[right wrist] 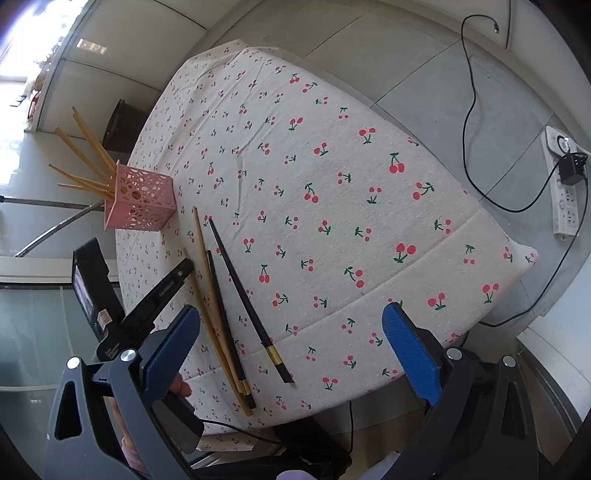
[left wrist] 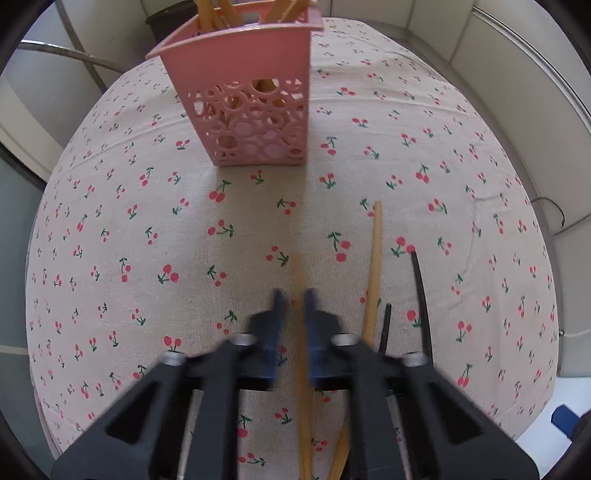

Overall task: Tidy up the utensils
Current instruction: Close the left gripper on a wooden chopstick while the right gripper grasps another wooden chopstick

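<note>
My left gripper is shut on a wooden chopstick that lies lengthwise between its blue pads on the cherry-print tablecloth. To its right lie another wooden chopstick and two black chopsticks. A pink perforated holder with several wooden chopsticks stands farther back. In the right wrist view the left gripper meets the loose chopsticks near the holder. My right gripper hangs open above the table's near edge, nothing between its fingers.
The tablecloth's hem marks the table's near edge, with floor beyond. A white power strip and a black cable lie on the floor at the right. A dark bin stands behind the table. A hand shows by the left finger.
</note>
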Tool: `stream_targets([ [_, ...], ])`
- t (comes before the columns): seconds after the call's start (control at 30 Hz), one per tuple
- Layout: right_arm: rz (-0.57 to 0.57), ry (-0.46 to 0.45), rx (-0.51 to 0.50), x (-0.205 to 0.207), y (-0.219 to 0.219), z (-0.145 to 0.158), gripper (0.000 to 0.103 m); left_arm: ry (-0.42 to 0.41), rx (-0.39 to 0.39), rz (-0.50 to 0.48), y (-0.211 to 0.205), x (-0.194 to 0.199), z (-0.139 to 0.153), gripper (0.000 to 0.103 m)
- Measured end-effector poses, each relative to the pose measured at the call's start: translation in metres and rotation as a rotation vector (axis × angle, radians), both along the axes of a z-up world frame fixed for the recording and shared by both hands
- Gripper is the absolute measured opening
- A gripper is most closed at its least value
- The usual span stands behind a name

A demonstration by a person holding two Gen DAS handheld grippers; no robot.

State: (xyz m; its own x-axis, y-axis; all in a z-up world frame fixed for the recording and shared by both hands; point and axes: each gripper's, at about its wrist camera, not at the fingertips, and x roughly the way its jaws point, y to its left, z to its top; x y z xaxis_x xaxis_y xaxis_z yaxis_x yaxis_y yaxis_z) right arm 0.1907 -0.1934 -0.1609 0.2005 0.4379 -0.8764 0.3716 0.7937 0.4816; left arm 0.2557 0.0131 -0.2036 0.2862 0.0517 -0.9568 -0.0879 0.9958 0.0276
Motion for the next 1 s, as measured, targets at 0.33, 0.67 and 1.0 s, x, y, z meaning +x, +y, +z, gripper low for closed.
stream_targets([
  [0.33,0.041,-0.018,-0.049,0.015,0.029,-0.006,0.096,-0.05,-0.183,0.086,0.038,-0.03,0.038,0.004],
  [0.67,0.184,-0.164,-0.302,0.077,0.103,0.007,0.094,-0.216,-0.194,0.105,0.08,-0.071,0.119,0.004],
  [1.0,0.281,-0.181,-0.474,0.122,0.168,-0.024,0.073,-0.285,-0.258,0.194,0.131,-0.081,0.145,0.004],
])
